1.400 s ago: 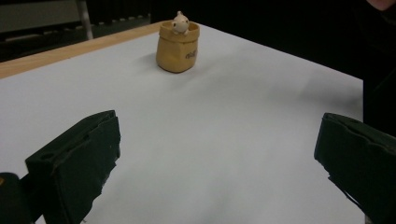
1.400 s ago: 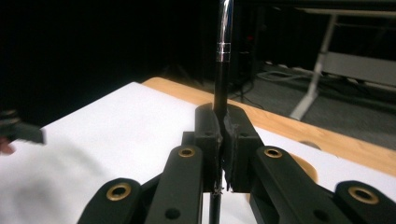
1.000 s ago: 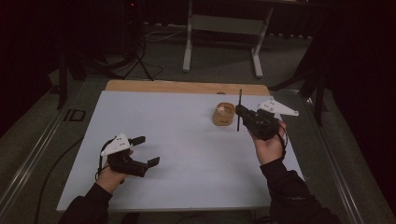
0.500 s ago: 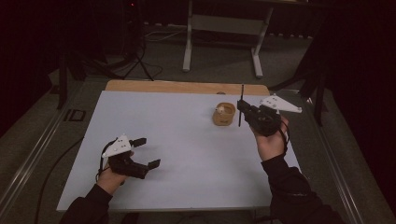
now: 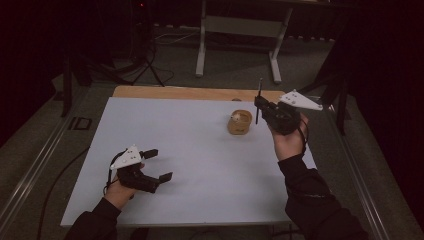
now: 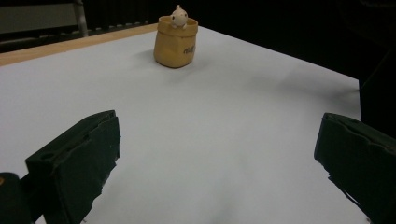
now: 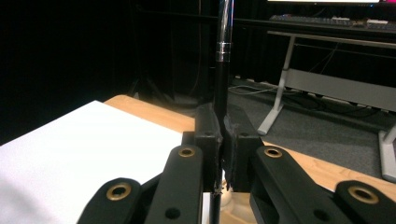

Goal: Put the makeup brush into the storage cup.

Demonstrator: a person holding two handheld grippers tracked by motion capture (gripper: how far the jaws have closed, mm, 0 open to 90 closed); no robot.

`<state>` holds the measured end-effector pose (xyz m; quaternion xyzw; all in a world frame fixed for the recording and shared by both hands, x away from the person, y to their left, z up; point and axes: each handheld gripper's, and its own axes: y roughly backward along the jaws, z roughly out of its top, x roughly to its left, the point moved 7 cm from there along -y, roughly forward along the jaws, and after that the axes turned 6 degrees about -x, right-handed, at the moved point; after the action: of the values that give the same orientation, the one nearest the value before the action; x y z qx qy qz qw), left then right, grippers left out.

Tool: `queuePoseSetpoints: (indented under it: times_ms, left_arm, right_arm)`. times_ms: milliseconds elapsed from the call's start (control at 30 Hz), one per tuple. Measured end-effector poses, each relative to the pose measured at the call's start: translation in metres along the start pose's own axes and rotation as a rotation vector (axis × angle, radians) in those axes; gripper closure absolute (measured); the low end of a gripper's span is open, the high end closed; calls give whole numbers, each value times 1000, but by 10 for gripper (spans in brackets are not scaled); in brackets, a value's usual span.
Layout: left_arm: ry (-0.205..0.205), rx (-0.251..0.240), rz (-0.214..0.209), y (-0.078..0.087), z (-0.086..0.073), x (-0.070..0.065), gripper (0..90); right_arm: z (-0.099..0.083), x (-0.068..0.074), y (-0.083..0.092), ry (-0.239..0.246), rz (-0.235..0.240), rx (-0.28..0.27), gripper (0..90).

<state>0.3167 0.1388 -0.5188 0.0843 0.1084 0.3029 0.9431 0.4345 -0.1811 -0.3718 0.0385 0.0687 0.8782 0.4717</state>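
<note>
At the left of the high view we see the left tongs (image 5: 159, 164) held low over the near part of the white worktop (image 5: 190, 165), with a grey three-cornered plate (image 5: 126, 157) on top and the person's left hand (image 5: 120, 192) wrapped round the body. The jaws stand wide apart with nothing between them. In the left gripper view we see bare white surface between the two black jaws, and neither jaw touches any object.

Moving right, we find a small tan pot (image 5: 239, 123) standing upright on the far part of the worktop, near the wooden strip (image 5: 175, 92) that runs along the far edge. A small pale figure (image 6: 178, 16) sits in its mouth; in the left gripper view we see it peeking over the rim. The pot is well apart from the left tongs.

Just to the right of the pot we see the right tongs (image 5: 258, 104), raised above the worktop in the person's right hand (image 5: 287, 142). The jaws are closed on a thin dark pen (image 5: 258, 100), which stands close to upright. In the right gripper view we see the pen (image 7: 222, 70) clamped between the two pads, its shaft rising above them with a silver band partway up. Its lower end hangs beside the pot, on the pot's right; we cannot tell whether it touches the rim.
</note>
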Motion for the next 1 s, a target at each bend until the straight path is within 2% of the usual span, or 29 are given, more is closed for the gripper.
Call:
queuePoseSetpoints:
  times_ms: [233,400,533,633,700,1000]
  left_arm:
    - [5,13,-3,-1,-2,0,5]
    - [9,12,-9,-1,-3,-1,5]
    - [-12,31,-10,-3,-4,-2,5]
    - [-1,30,-17,-4,-5,-3,5]
    - [-9,38,-21,-5,-6,-4,5]
    - [-4,41,-27,-5,-7,-5,5]
  right_arm:
    - [5,-8,-13,16,-20,-13,852]
    - [9,-14,-22,10,-37,-12,851]
    - [11,-19,-29,12,-51,-16,851]
    - [10,-23,-33,-2,-62,-16,851]
    - [8,-25,-37,-7,-68,-16,850]
    - [7,-32,-46,13,-106,-40,850]
